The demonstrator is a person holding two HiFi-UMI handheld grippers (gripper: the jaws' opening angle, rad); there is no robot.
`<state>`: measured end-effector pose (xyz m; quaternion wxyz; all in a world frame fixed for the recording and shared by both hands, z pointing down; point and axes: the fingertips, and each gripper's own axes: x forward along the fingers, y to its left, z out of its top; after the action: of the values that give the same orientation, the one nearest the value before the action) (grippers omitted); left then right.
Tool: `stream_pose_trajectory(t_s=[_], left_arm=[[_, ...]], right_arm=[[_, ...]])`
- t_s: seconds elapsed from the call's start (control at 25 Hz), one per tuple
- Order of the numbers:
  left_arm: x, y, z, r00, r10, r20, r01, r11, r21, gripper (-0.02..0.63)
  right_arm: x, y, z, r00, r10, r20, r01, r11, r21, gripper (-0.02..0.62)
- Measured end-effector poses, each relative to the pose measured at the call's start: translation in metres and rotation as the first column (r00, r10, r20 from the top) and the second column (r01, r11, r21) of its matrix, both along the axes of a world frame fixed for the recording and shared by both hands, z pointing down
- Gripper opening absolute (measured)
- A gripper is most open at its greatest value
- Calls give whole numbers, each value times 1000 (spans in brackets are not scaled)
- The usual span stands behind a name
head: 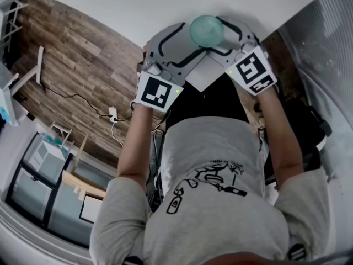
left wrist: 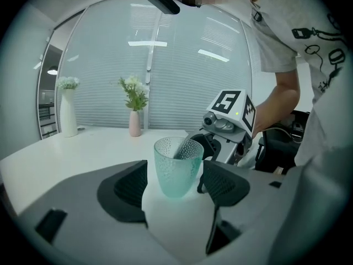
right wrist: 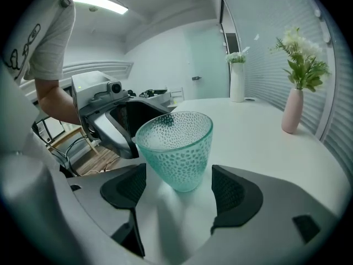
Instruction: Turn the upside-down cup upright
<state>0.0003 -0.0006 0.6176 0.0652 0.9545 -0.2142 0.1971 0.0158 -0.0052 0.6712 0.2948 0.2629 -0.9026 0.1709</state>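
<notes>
A teal dimpled glass cup [head: 207,31] stands upright, mouth up, on the white table [head: 127,7] near its front edge. In the left gripper view the cup [left wrist: 177,173] sits between the jaws of my left gripper [left wrist: 175,185], with a gap on each side. The right gripper view shows the cup [right wrist: 176,148] between the jaws of my right gripper [right wrist: 177,191], also untouched. Both grippers are open and face each other across the cup, the left gripper [head: 179,44] from the left and the right gripper [head: 234,37] from the right.
A pink vase [left wrist: 134,123] with flowers and a white vase [left wrist: 67,114] stand far back on the table by the blinds. The table's front edge runs just below the grippers, with wooden floor [head: 77,65] beyond it.
</notes>
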Motion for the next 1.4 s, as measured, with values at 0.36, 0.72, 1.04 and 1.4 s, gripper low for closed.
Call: stream_pose_trajectory(t_s=[0.36,0.72,1.04,1.4], left_arm=[[-14,10,-11,998,-66,-19,65,996,-67,310],[-17,12,-51,990,-113,-79,105,990,-99,310],[-8,7,-98,973,-151,-175,130,983,-129,244],[-13,-24,-179,916,-269,-297,236,961,-141,31]], right_arm=[[15,8,-27,999,32,1,-32,999,7,365],[27,10,-77,999,47,24,-48,999,26,364],[29,1,-130,993,85,84,-91,994,64,357],[29,-18,-212,945,182,271,-219,969,115,117]])
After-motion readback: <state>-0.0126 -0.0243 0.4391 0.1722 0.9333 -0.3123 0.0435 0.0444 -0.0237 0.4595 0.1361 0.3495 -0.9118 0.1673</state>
